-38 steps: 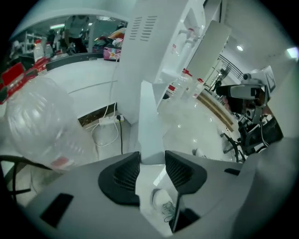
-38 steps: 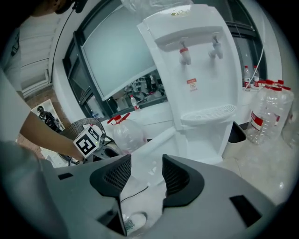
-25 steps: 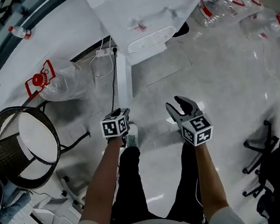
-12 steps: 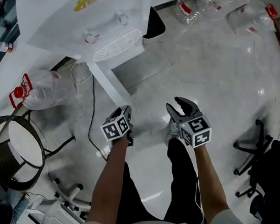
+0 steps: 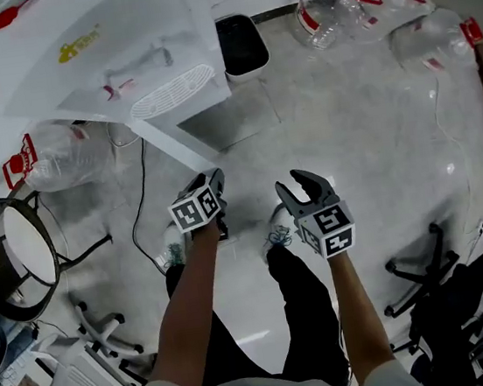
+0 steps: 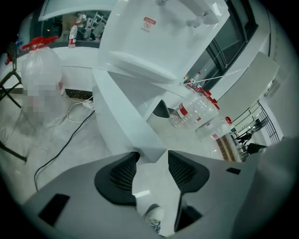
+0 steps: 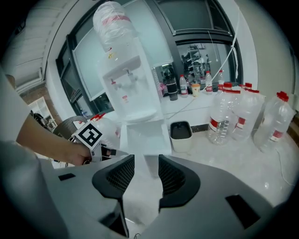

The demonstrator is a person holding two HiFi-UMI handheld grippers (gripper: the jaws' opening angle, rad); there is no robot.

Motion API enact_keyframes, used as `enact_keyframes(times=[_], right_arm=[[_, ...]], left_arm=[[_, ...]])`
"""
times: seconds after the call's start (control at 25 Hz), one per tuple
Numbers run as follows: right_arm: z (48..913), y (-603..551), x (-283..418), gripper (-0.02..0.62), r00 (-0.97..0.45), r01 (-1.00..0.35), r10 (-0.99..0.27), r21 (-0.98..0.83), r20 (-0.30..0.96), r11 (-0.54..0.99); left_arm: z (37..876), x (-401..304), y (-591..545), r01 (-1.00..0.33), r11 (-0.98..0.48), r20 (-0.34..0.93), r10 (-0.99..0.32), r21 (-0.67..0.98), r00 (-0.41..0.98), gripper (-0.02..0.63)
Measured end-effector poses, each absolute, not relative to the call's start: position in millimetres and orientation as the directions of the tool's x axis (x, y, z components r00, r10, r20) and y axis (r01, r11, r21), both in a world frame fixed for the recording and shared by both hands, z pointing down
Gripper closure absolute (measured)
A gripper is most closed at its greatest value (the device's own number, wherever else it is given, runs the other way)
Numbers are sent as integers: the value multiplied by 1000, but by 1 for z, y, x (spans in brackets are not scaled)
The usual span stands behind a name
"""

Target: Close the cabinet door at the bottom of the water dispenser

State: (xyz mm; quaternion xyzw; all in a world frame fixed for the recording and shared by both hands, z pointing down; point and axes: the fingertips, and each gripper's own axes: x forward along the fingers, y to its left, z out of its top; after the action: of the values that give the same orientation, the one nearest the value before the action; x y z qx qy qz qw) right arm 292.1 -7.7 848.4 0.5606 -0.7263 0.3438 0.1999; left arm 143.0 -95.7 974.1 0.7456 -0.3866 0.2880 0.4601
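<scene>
The white water dispenser (image 5: 109, 55) stands at the upper left of the head view. Its bottom cabinet door (image 5: 174, 146) stands swung open, a thin white panel reaching toward me. My left gripper (image 5: 215, 180) is at the door's free end. In the left gripper view the door (image 6: 124, 121) runs down to the left gripper (image 6: 152, 156); its jaws are opening, the door's corner lies between them, and the pads do not press on it. To the right, my right gripper (image 5: 299, 185) is open and holds nothing. The right gripper view shows the dispenser (image 7: 128, 79) and its open cabinet (image 7: 142, 135) beyond the right gripper (image 7: 145, 161).
A black bin (image 5: 241, 45) sits right of the dispenser, with large water bottles (image 5: 331, 4) beyond it. A clear bag of bottles (image 5: 60, 158), a cable (image 5: 137, 201) and a wicker basket (image 5: 8, 262) lie to the left. Office chair bases (image 5: 419, 270) stand at the lower right.
The dispenser has slid left in the head view as the person stepped sideways. Both grippers moved along, and the left one stayed at the door's free end.
</scene>
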Motion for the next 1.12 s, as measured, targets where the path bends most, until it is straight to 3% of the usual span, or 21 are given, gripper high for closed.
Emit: enact_keyframes(times=[0.6, 1.12], right_arm=[[860, -80, 369, 408, -344, -938, -690, -258, 637, 229], [868, -75, 402, 408, -354, -934, -671, -214, 652, 285]], left_arm=[[982, 236, -166, -844, -248, 731, -422, 476, 536, 402], [991, 292, -244, -842, -395, 708, -469, 366, 528, 414]])
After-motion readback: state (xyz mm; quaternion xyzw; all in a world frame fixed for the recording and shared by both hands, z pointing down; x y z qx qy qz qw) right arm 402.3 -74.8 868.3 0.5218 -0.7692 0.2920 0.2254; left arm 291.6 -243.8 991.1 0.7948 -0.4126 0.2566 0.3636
